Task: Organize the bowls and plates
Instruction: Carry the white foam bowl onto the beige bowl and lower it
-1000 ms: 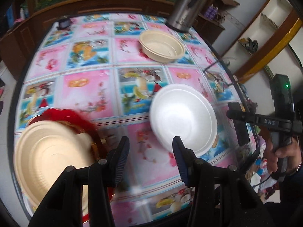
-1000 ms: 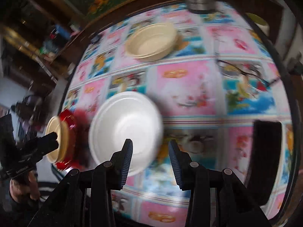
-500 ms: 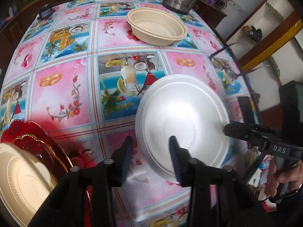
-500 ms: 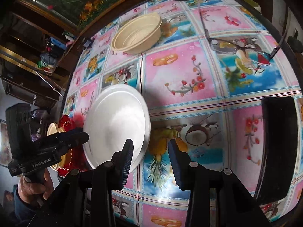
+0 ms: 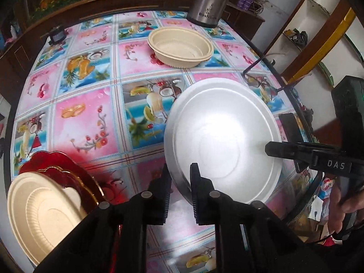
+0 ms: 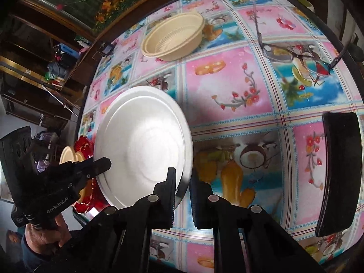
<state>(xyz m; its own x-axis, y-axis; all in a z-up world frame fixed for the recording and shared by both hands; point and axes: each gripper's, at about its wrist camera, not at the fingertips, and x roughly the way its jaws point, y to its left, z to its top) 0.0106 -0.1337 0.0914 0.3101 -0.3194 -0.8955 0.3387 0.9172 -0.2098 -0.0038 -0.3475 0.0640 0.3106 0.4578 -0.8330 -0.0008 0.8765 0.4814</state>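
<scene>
Stack at left: cream plate (image 5: 43,213) on red plate (image 5: 68,170), likely target pile. Left gripper (image 5: 179,179) jaws just closed narrow on white plate (image 5: 223,141) near rim; your right gripper (image 6: 182,183) likewise pinches opposite rim, two-point hold keeps it steady. Cream bowl (image 5: 180,46) far, untouched.

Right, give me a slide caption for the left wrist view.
Both grippers, left gripper and right gripper, pinch the white plate by opposite rims.
</scene>
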